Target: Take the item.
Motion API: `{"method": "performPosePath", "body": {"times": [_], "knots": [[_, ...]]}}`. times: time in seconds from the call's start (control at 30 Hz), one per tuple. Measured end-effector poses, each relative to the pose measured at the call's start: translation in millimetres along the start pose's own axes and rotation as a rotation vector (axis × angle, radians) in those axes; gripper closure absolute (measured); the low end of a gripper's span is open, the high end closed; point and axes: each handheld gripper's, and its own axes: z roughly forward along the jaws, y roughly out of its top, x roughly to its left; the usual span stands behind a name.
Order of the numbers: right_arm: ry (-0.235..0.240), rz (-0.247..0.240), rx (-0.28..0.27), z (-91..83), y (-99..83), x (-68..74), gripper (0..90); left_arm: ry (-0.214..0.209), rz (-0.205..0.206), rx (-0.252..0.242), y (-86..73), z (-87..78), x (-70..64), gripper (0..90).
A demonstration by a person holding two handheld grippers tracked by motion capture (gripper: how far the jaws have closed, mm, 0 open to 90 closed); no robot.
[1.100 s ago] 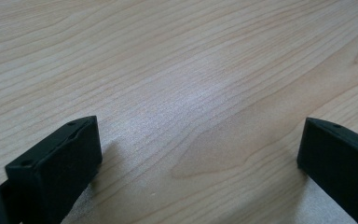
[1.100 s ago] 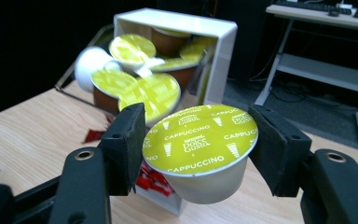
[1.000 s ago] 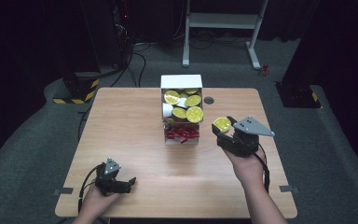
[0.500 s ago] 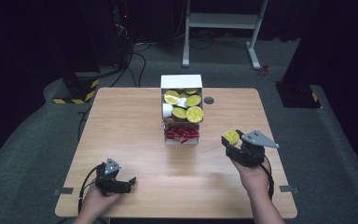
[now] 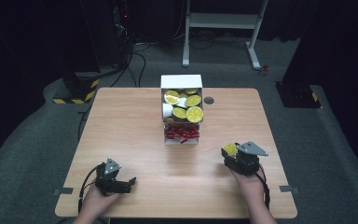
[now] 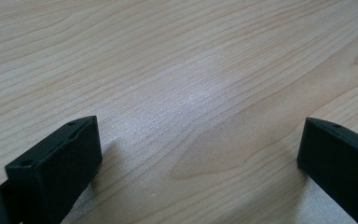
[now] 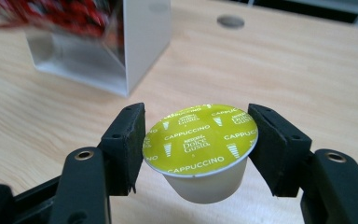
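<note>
Where the high view shows the lower right of the wooden table [image 5: 135, 126], the right gripper [image 5: 231, 152] sits clenched on a coffee capsule [image 5: 230, 149], held by a hand entering from the bottom edge. Right gripper view: the capsule [image 7: 200, 149] fills the centre of the frame, white cup body, yellow-green foil lid facing up and printed "CAPPUCCINO"; both black jaws press against its rim, left and right, and the cup is upright with a slight tilt. Whether its base touches the wood cannot be told. Upper left of that frame: a white box [image 7: 107, 51] with red packets in its lower compartment. High view, centre: the same white box [image 5: 182, 109] stands on the table, its upper part holding several more yellow-lidded capsules, red packets at its near end; well apart from the held capsule. Lower left of the high view: the left gripper [image 5: 128, 183] rests low over the table, jaws spread wide and grasping nothing; left gripper view shows bare wood grain between them.
</note>
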Motion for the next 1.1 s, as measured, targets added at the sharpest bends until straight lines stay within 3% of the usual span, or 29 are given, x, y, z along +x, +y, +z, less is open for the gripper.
{"method": "performPosePath", "body": {"times": [0.47, 0.93, 1.1], "knots": [[-0.023, -0.003, 0.08, 15.6, -33.5, 0.3, 39.7, 0.0, 0.0, 0.0, 0.0, 0.0, 0.0, 0.1], [-0.025, 0.014, 0.065, 13.7, -42.5, -2.3, 37.9, 0.0, 0.0, 0.0, 0.0, -0.1, -0.1, 0.2], [-0.015, 0.036, 0.072, 13.8, -41.3, 0.0, 31.1, 0.0, 0.0, 0.0, -0.1, -0.1, -0.1, 0.2]]}}
